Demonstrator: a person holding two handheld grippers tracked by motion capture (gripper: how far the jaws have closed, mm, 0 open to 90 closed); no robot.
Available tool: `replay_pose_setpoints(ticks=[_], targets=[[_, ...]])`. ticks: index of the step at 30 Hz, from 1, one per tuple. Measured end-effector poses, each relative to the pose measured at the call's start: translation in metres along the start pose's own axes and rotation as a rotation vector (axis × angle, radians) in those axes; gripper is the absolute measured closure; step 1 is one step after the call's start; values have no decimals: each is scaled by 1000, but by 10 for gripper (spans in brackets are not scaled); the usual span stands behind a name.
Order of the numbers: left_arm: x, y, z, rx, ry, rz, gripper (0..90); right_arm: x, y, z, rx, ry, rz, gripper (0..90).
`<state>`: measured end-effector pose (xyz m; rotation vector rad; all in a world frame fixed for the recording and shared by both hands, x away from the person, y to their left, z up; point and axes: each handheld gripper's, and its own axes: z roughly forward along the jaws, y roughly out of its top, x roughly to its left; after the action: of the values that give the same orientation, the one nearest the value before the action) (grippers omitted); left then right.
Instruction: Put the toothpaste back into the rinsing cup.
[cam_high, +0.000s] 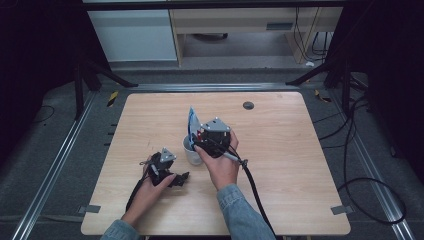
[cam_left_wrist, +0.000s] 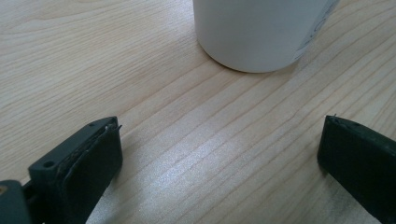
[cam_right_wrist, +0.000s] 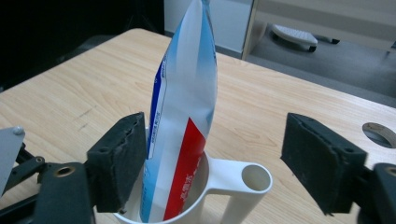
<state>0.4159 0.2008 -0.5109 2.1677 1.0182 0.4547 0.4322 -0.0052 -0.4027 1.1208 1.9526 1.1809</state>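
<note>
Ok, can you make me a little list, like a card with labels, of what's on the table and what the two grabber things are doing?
table: light wood table, round hole near its far edge
cup: white cup with a handle, standing upright
tube: blue, white and red toothpaste tube, standing in the cup
left gripper: left gripper open, low over the wood, cup just ahead of it
right gripper: right gripper open, one jaw on each side of the tube, not squeezing
</note>
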Motion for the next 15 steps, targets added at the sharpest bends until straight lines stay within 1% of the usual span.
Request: replay_pose_setpoints(ticks=[3, 5, 7, 12, 15], targets=[[0, 0, 0, 0, 0, 0, 0, -1, 2, -1, 20, 0, -24, 173], [0, 0, 0, 0, 0, 0, 0, -2, 4, -1, 40, 2, -34, 165], [0, 0, 0, 0, 0, 0, 0, -3, 5, -2, 46, 10, -48, 158], [0, 0, 0, 0, 0, 0, 0, -7, 5, -3, 82, 23, -70, 135], [0, 0, 0, 0, 0, 0, 0, -11, 4, -4, 104, 38, -87, 115]])
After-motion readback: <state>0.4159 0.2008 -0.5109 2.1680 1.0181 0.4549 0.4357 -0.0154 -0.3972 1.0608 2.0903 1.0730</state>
